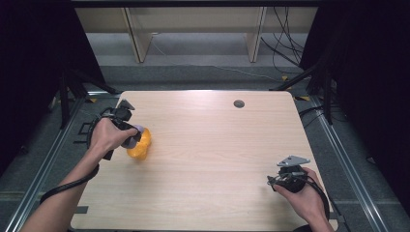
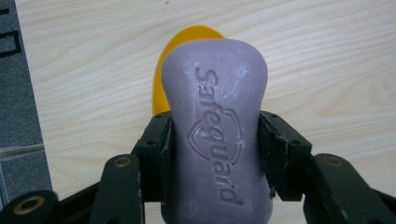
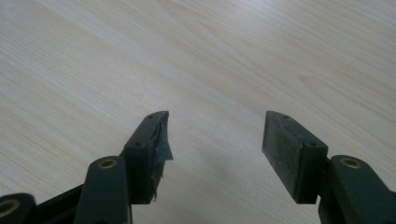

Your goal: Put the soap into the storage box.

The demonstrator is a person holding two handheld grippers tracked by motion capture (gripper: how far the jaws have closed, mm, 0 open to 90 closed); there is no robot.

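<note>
On a pale wooden desk (image 1: 212, 159), the left tool (image 2: 215, 140) grips a purple soap bar (image 2: 215, 121) over a yellow dish (image 2: 187, 42); far right of it, the right tool (image 3: 215, 135) gapes.

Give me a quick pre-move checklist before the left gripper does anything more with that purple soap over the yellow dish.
1. Left gripper shut on the soap bar, both pads on its sides: ok.
2. Soap over the yellow dish: ok.
3. Soap touching the dish yet: cannot tell.
4. Right gripper open, holding nothing: ok.
5. Right gripper well apart from the dish: ok.
</note>
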